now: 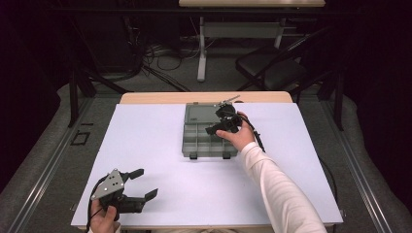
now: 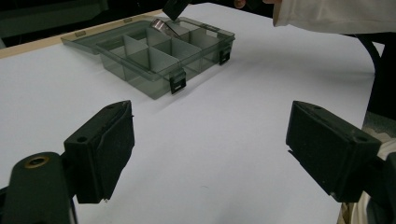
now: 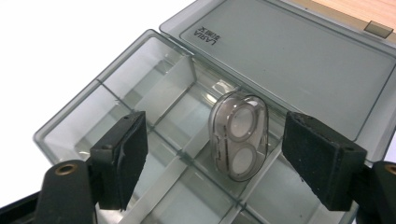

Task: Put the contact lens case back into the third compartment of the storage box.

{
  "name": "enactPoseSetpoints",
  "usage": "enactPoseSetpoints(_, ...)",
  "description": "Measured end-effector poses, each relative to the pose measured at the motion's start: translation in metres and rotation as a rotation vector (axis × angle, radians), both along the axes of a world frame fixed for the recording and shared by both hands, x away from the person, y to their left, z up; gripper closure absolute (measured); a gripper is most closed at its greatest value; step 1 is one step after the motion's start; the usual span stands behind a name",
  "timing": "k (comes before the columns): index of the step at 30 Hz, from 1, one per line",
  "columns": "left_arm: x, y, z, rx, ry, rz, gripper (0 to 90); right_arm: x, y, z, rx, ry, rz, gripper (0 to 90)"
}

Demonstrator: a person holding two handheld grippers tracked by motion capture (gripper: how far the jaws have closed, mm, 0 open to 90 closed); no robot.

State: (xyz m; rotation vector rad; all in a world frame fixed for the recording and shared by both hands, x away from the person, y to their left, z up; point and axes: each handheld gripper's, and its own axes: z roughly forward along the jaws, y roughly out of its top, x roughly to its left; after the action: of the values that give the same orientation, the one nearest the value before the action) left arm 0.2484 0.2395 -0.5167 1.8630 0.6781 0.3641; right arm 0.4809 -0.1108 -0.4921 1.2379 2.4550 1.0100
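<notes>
A smoky clear compartment box lies open at the far middle of the white table cover, its lid folded flat away from me. A small clear oval case with two round white pieces inside leans against a divider in one of the box's back compartments. My right gripper hovers over that compartment, open, with the case between its jaws and neither pad touching it. My left gripper rests open and empty near the front left corner.
The white cover spans the table, and a strip of wooden tabletop shows along the far edge. Beyond the table stand a black chair, another desk's leg and floor cables. A black cable trails from the right gripper.
</notes>
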Motion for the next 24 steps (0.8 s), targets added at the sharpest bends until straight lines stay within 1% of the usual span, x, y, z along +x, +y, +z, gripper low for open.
enactPoseSetpoints(4, 0.0, 0.0, 0.0, 0.002, 0.002, -0.002, 15.8, -0.006, -0.001, 0.005, 0.008, 0.008, -0.008, 22.3)
enactPoseSetpoints(5, 0.0, 0.0, 0.0, 0.005, 0.001, 0.001, 15.8, -0.008, -0.002, 0.006, 0.015, 0.002, -0.003, 22.3)
enactPoseSetpoints(7, 0.0, 0.0, 0.0, 0.002, 0.0, 0.003, 15.8, -0.012, -0.004, 0.007, 0.025, 0.005, -0.001, 22.3)
enactPoseSetpoints(8, 0.0, 0.0, 0.0, 0.001, 0.001, 0.001, 15.8, -0.016, -0.006, 0.007, 0.038, 0.014, 0.004, 22.2)
enactPoseSetpoints(10, 0.0, 0.0, 0.0, 0.0, 0.001, 0.002, 15.9, -0.018, -0.007, 0.008, 0.044, 0.016, 0.009, 22.1)
enactPoseSetpoints(13, 0.0, 0.0, 0.0, 0.002, 0.002, 0.002, 15.8, -0.03, -0.013, 0.009, 0.078, 0.005, 0.017, 22.0)
enactPoseSetpoints(14, 0.001, 0.0, 0.0, -0.002, 0.004, 0.004, 15.9, -0.034, -0.015, 0.01, 0.077, 0.007, 0.023, 21.7)
enactPoseSetpoints(15, 0.001, 0.0, 0.0, -0.002, 0.004, 0.004, 15.8, -0.034, -0.015, 0.01, 0.077, 0.007, 0.023, 21.7)
enactPoseSetpoints(16, 0.001, 0.0, 0.0, -0.001, 0.003, 0.002, 15.9, -0.041, -0.019, 0.012, 0.084, 0.001, 0.027, 20.6)
enactPoseSetpoints(17, 0.001, 0.0, 0.0, -0.003, 0.004, 0.0, 15.9, -0.043, -0.02, 0.012, 0.092, -0.002, 0.031, 20.6)
enactPoseSetpoints(18, 0.001, 0.0, 0.0, -0.003, 0.004, 0.0, 15.8, -0.043, -0.02, 0.012, 0.092, -0.002, 0.031, 20.6)
enactPoseSetpoints(20, 0.001, -0.001, 0.0, 0.0, 0.002, 0.002, 15.8, -0.052, -0.023, 0.012, 0.098, -0.001, 0.04, 19.8)
enactPoseSetpoints(21, 0.001, -0.001, 0.0, -0.001, 0.003, -0.001, 15.8, -0.059, -0.025, 0.012, 0.087, -0.003, 0.035, 18.9)
enactPoseSetpoints(22, 0.001, -0.001, 0.0, 0.001, 0.003, -0.001, 15.8, -0.059, -0.025, 0.012, 0.087, -0.003, 0.035, 18.9)
enactPoseSetpoints(23, 0.001, -0.001, 0.0, 0.002, 0.003, -0.002, 15.8, -0.063, -0.025, 0.012, 0.082, -0.002, 0.038, 18.1)
enactPoseSetpoints(24, 0.001, -0.001, 0.0, 0.003, 0.003, -0.002, 15.8, -0.071, -0.027, 0.012, 0.075, -0.013, 0.047, 17.2)
